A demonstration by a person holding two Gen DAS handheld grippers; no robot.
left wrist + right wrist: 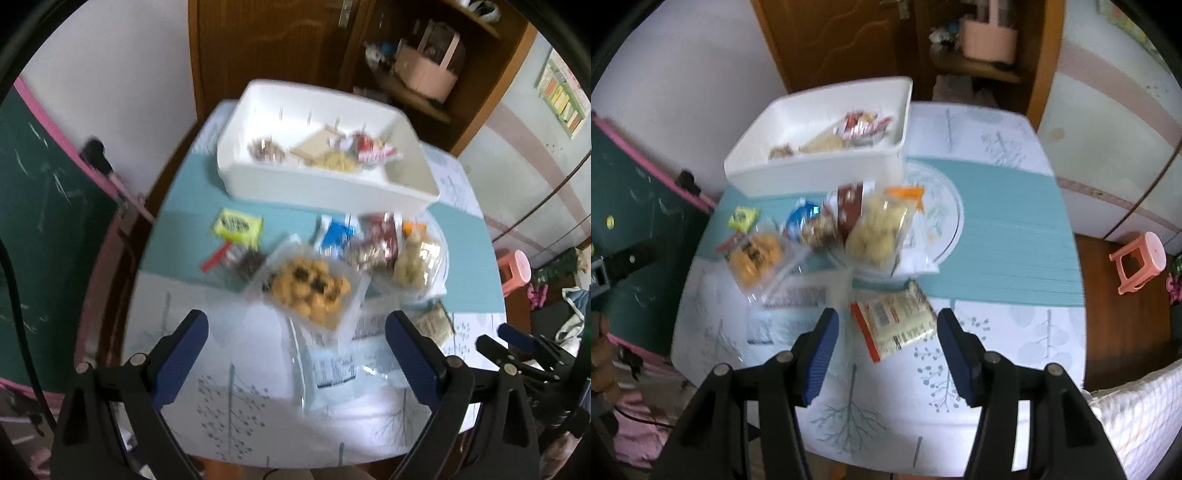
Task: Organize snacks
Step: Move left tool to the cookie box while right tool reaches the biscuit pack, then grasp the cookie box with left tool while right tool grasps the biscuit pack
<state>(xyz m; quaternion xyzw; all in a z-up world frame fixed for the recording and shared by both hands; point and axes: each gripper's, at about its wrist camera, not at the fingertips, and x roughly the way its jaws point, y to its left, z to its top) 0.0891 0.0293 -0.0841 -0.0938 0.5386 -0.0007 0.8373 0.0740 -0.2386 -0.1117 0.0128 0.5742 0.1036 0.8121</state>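
A white bin [325, 184] stands at the far side of the table and holds several snack packs; it also shows in the right wrist view [812, 173]. In front of it lie loose snacks: a clear bag of yellow cookies [310, 291] [757, 254], a blue pack [334, 236] [803, 219], a yellow-green pack [238, 227] [742, 218] and a pale puffs bag [879, 229]. A flat orange-edged packet [894, 321] lies nearest my right gripper [886, 350], which is open above it. My left gripper [295, 343] is open, just short of the cookie bag.
A round plate [945, 218] sits under the puffs bag. The table has a white tree-print cloth [1015, 332] with a teal band. A chalkboard [48, 221] stands left, a wooden cabinet [424, 74] behind, a pink stool [1137, 262] right.
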